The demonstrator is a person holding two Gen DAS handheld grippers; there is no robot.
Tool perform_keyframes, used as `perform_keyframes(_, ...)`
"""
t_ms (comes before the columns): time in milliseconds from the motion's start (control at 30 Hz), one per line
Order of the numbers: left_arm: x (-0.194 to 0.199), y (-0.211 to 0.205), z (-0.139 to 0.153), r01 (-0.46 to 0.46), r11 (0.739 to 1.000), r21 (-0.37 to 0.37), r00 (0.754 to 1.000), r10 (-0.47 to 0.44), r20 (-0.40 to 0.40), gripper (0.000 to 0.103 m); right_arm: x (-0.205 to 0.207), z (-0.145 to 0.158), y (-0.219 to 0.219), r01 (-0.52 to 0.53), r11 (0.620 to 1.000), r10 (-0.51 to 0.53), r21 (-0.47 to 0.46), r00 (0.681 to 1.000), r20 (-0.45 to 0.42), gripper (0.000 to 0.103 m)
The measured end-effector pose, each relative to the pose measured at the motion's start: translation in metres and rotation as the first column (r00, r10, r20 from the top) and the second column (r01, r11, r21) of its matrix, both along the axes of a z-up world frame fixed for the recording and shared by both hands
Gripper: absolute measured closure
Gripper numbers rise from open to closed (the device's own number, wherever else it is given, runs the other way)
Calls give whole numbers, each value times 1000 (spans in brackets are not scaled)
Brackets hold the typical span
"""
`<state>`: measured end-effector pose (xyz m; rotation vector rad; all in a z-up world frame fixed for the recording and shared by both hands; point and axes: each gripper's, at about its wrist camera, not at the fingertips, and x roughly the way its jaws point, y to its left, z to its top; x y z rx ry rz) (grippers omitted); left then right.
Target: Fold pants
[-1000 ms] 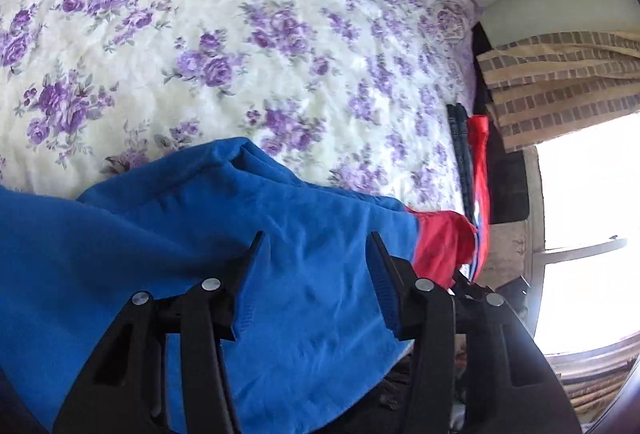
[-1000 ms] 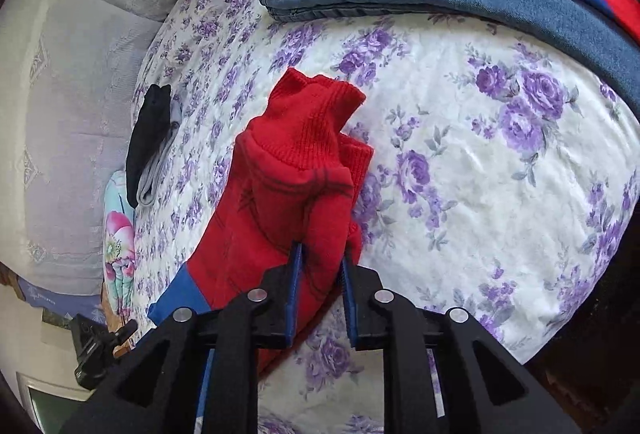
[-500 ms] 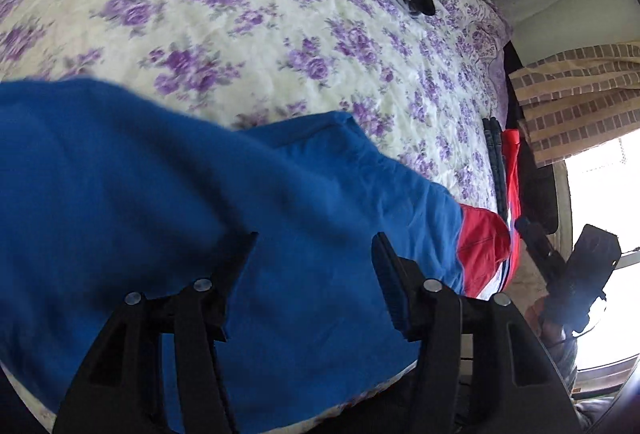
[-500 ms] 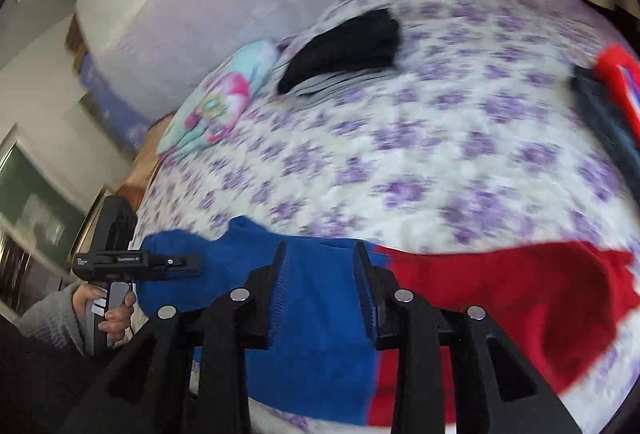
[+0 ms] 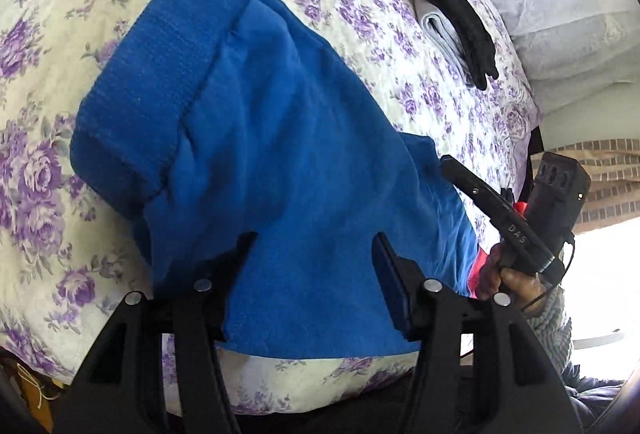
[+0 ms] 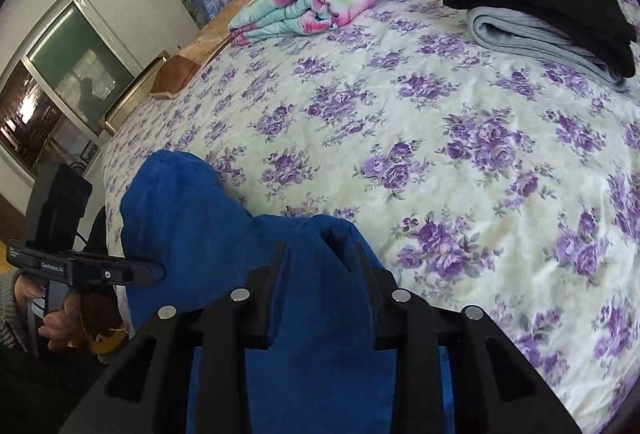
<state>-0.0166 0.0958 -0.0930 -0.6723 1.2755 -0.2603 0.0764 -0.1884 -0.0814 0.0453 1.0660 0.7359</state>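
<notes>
Blue pants (image 5: pixel 280 162) lie bunched at the near edge of the bed (image 5: pixel 60 194), soft, light & floppy. Your left gripper (image 5: pixel 314 254) hangs jaws apart over the cloth; right gripper (image 6: pixel 320 258), jaws just opened, straddles a raised fold w/o pinching. Grab the thick ribbed waistband (image 5: pixel 160 82), it'll slip least

A floral bedspread (image 6: pixel 460 154) covers the bed; a window (image 6: pixel 60 82) lights the white wall.
</notes>
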Motion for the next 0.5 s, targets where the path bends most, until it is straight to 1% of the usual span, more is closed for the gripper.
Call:
perform_keyframes(100,4,-3,-3,-4,1000,28,1000,4,-12,48,10,-13,8,-47,998,46,-40,999,-20,72)
perform_keyframes(167,6,-5,-5,-7,999,38,1000,7,-20,48,12,-18,13,-77,995,76,-62,997,-24,74)
perform_keyframes(200,7,-5,-6,-7,999,40,1000,8,-24,48,13,-20,15,-87,994,86,-71,996,-21,80)
perform_keyframes(233,8,-5,-7,-8,999,41,1000,9,-28,47,14,-21,17,-92,993,91,-79,996,-16,92)
perform_keyframes(267,8,-5,-7,-10,999,40,999,11,-31,47,15,-21,17,-94,992,94,-83,996,-6,96)
perform_keyframes(300,9,-4,-7,-12,999,39,999,13,-32,47,16,-20,17,-94,992,95,-82,996,2,96)
perform_keyframes(433,8,-4,-5,-19,999,36,999,20,-26,48,15,-6,16,-49,993,59,-106,994,90,97)
perform_keyframes(500,9,-6,-1,-16,999,51,1000,17,-9,48,18,-2,13,-10,995,20,-100,995,102,97)
